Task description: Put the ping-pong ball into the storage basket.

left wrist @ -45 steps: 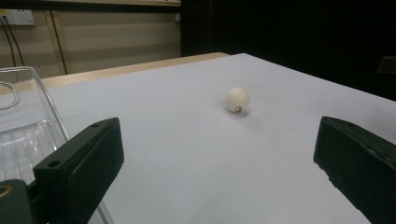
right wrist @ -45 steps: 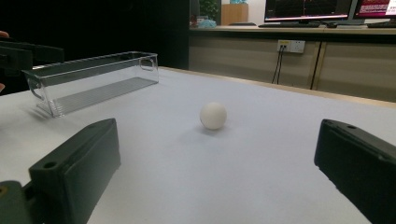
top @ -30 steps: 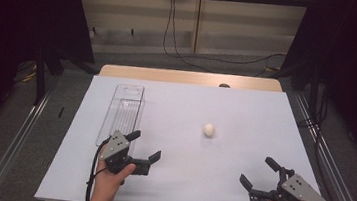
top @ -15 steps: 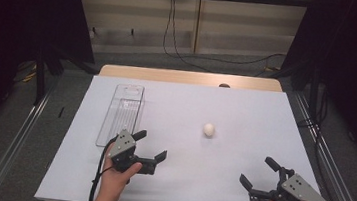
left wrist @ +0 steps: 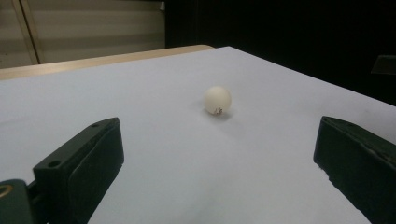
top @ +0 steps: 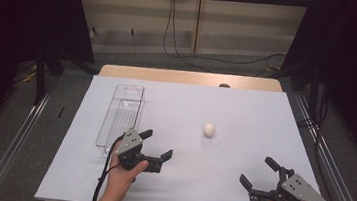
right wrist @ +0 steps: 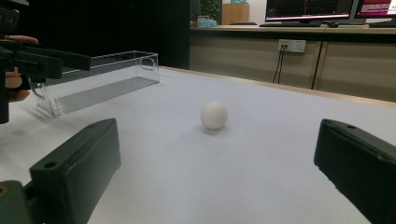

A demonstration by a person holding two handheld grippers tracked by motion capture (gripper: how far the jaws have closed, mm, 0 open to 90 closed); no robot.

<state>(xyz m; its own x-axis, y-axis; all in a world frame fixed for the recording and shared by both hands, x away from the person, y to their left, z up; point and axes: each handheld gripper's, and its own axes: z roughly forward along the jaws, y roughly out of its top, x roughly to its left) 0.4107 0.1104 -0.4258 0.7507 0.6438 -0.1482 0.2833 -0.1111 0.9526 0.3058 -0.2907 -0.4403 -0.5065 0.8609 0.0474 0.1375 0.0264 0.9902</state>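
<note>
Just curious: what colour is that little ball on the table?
The ball is creamy white with one small dark mark, clearest in the left gripper view.

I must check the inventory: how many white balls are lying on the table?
1. The white ball lies alone near the table's middle, right of the clear tray, apart from both open grippers. None seems hidden.

- High view: overhead, facing forward and down, far off.
- Gripper views: low, near the table (top: 246, 107).
- All 3 share the egg (top: 208, 129).
</note>
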